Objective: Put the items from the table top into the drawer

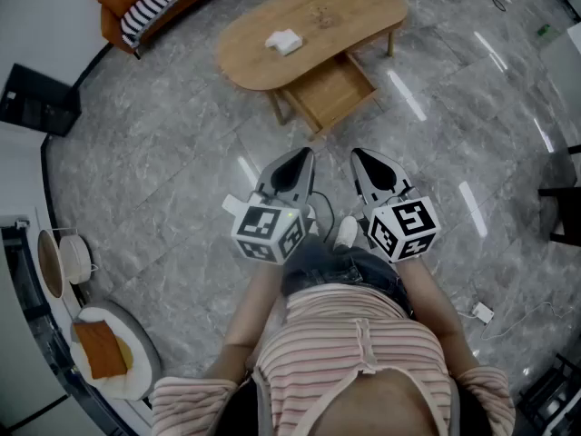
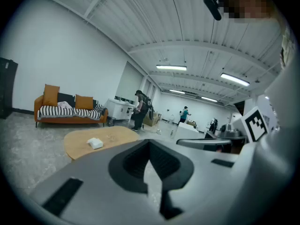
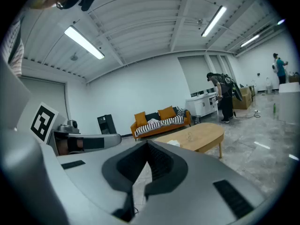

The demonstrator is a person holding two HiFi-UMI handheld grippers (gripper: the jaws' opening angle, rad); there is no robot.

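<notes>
An oval wooden table point(image 1: 345, 12) stands across the grey floor ahead of me, its drawer point(image 1: 331, 91) pulled open on the near side. On the tabletop lies a small white item point(image 1: 284, 41), which also shows in the left gripper view as the white item point(image 2: 95, 143) and in the right gripper view as the white item point(image 3: 173, 143). My left gripper point(image 1: 302, 155) and right gripper point(image 1: 359, 155) hang side by side in front of my body, well short of the table. Both are shut with nothing in them. The drawer's inside looks bare.
An orange sofa point(image 1: 136, 3) with a striped blanket stands beyond the table at the left. A black cabinet point(image 1: 36, 98) is at the left wall, a round cushion bed point(image 1: 109, 352) at the lower left. A dark chair point(image 1: 558, 207) is at the right. People point(image 2: 140, 109) stand far back.
</notes>
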